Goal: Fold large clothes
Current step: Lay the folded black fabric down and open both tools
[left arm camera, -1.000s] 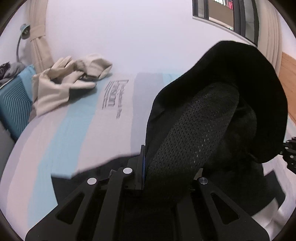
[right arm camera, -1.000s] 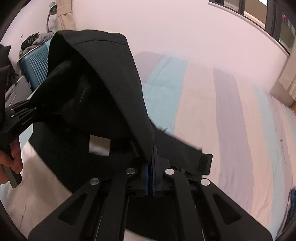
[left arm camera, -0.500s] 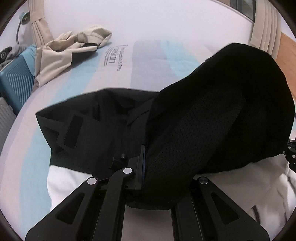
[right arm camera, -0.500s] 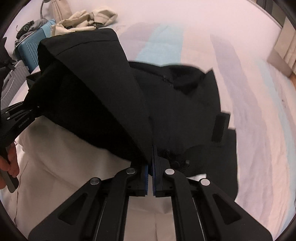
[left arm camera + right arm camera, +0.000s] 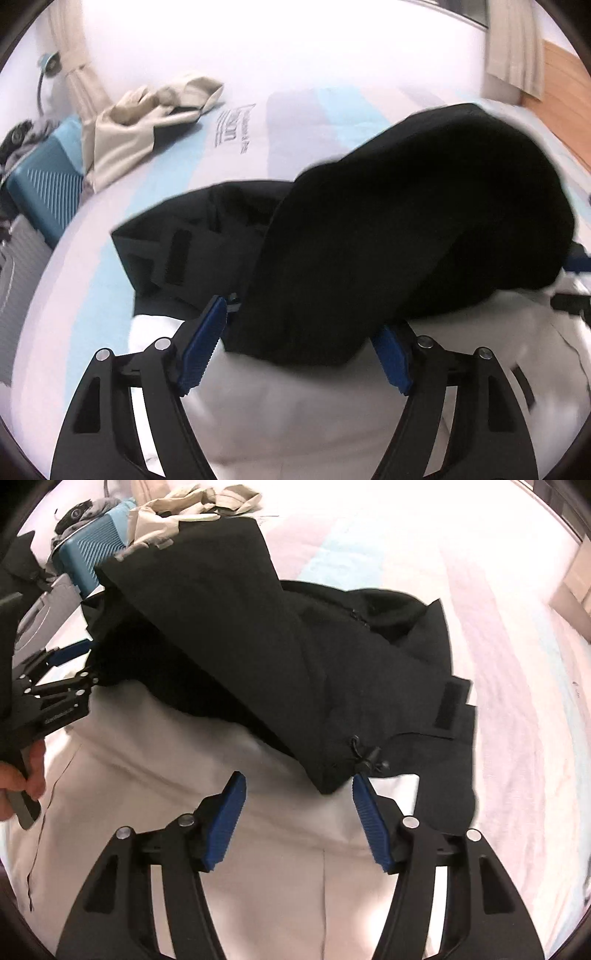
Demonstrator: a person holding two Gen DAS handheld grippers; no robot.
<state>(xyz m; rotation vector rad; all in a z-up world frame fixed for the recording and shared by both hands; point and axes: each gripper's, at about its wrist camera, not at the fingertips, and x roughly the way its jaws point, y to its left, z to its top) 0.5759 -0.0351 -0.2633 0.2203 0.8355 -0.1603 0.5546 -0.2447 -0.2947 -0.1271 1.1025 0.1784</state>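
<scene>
Black garment [image 5: 229, 635]: matt woven cloth, with a rougher fastening strip [image 5: 448, 705] and a glossy plastic cord stopper [image 5: 369, 758] at its hem. White garment [image 5: 207, 775]: smooth, matt cloth, lightly creased. Mattress [image 5: 295, 122]: smooth striped fabric, printed lettering seen near its far edge. Beige clothing [image 5: 147, 122] at the far left corner: soft, crumpled cloth. Suitcase [image 5: 44, 184]: ribbed hard plastic, slightly glossy. Right gripper [image 5: 297, 819] and left gripper [image 5: 295, 354]: matt black frames, bright metal rivets, ridged blue rubbery pads [image 5: 225, 823].
</scene>
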